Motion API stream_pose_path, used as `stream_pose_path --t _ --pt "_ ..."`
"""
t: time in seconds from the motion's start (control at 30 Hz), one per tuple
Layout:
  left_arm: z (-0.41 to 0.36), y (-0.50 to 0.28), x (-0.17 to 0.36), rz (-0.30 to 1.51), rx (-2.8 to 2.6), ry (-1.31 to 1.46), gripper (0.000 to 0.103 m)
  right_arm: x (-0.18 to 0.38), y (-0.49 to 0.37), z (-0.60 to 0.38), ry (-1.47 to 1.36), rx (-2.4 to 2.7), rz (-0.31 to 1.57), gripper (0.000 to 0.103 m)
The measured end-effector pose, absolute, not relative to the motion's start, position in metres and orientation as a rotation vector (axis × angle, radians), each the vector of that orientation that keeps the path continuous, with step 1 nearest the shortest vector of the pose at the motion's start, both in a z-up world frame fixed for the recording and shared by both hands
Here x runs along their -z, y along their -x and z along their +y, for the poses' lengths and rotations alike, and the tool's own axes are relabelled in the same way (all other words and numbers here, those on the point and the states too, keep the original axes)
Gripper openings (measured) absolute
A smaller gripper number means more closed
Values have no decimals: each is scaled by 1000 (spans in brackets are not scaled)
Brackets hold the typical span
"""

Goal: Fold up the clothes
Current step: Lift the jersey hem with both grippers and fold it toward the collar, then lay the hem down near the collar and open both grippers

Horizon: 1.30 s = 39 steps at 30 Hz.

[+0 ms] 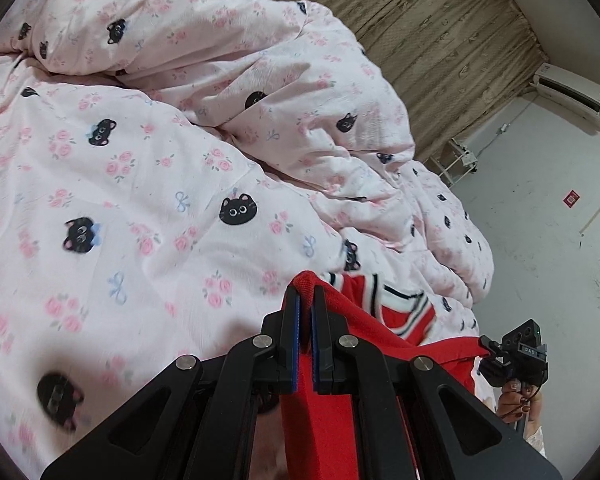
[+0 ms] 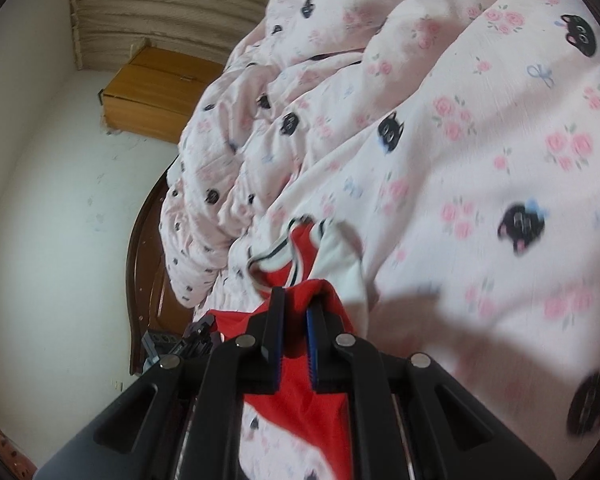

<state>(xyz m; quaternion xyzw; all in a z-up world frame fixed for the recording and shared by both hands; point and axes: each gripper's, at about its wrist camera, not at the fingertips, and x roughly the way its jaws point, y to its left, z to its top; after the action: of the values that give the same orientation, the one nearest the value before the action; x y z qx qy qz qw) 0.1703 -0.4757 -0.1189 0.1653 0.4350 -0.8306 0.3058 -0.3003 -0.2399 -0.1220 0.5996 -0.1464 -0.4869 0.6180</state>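
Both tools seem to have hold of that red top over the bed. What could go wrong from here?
The left tool pinches only a small peak of the red top, so the cloth could slip out. The right tool grips another bunched edge, so the fold may come out crooked. The rumpled quilt underneath is lumpy and could wrinkle the top when laid down.

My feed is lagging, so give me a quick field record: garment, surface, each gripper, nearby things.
garment: red top with white, striped trim, lifted at one edge
surface: pink quilt with cat and rose print, rumpled
left gripper: shut on the red top
right gripper: shut on the red top
held span: red cloth runs between both grippers
nearby: wooden cabinet, beige curtain, air conditioner
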Motion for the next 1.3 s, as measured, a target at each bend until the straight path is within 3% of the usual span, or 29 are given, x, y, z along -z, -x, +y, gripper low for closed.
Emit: stream_pose_path --t 0.23,0.43,0.5,0.53,0.63,0.83,1.0,1.17,1.3 --pt "-501 -161 152 1141 2047 -542 7 138 317 -270 -1437 1170 -303 13" --pt "-527 -189 161 1184 1977 -433 8 156 330 -293 -1495 1244 -286 13" --pt "-529 -195 156 1164 1986 -404 8 155 335 -297 -1489 1293 -293 23" --pt "-528 -196 153 1148 1996 -399 8 153 339 -297 -1486 1322 -304 38" --pt "-523 -191 143 1108 2057 -409 8 148 348 -296 -1473 1388 -313 43" --pt "-473 -131 113 945 2328 -684 9 115 307 -297 -1296 1405 -32 43" --pt "-414 -77 122 825 2469 -962 9 103 244 -294 -1154 1335 218 39" --pt "-397 -47 149 782 2400 -1134 9 102 188 -293 -1058 1242 379 38" --pt "-409 -41 156 821 2363 -1107 9 118 162 -309 -1055 1240 499 38"
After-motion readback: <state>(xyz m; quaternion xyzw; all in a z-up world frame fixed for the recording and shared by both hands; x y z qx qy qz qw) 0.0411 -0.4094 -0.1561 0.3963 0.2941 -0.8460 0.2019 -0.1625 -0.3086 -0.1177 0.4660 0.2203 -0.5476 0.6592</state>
